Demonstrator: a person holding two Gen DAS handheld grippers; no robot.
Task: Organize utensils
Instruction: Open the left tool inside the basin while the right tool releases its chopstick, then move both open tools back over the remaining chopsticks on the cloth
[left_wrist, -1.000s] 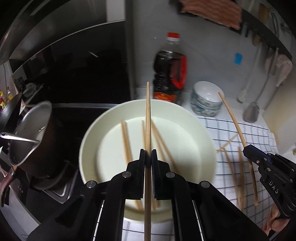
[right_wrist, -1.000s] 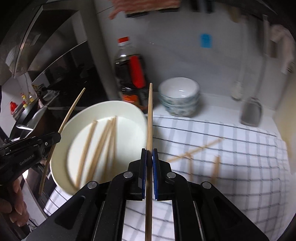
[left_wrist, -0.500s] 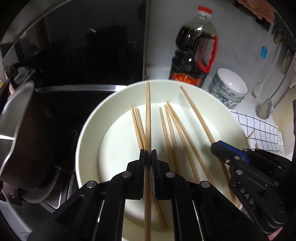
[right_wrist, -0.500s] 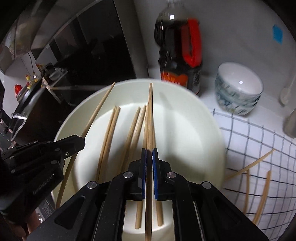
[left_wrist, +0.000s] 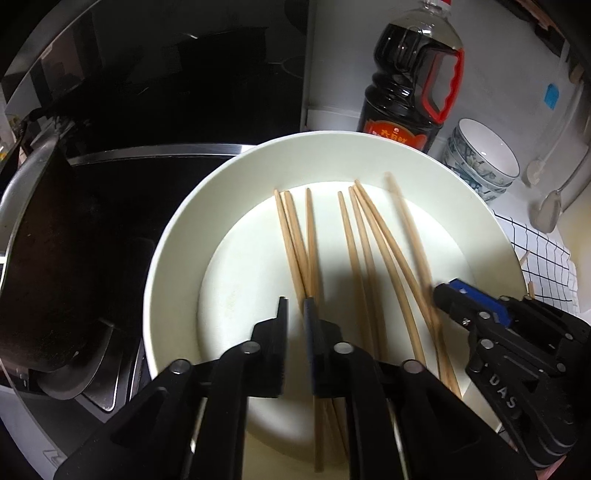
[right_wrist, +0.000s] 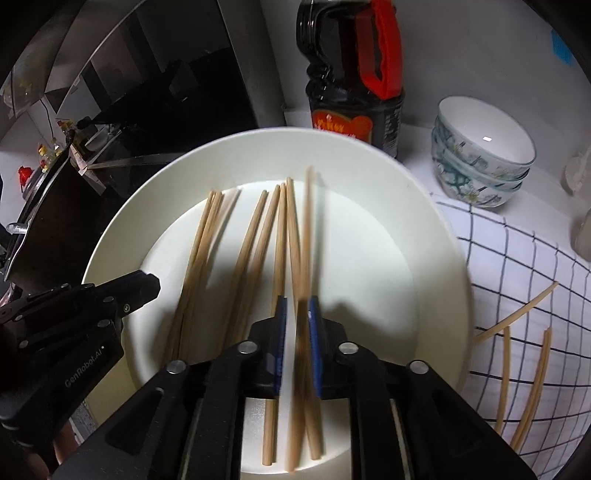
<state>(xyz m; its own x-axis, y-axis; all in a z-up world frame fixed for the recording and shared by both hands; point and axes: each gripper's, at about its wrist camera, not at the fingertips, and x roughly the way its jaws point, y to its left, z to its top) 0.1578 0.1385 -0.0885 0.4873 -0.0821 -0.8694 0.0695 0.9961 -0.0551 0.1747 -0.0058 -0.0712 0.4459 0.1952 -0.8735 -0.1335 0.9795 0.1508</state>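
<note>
Over the white plate (left_wrist: 173, 236), our left gripper (left_wrist: 294, 308) has just parted its jaws narrowly, nothing between them; its chopstick lies with the chopsticks (left_wrist: 354, 251) on the plate. Our right gripper (right_wrist: 296, 308) has just been opening slightly, a blurred chopstick (right_wrist: 304, 236) loose between its jaws. We widen fully, lift straight up so nothing snags, then fetch the loose chopsticks (right_wrist: 517, 310) on the checked cloth (right_wrist: 517, 258).
</note>
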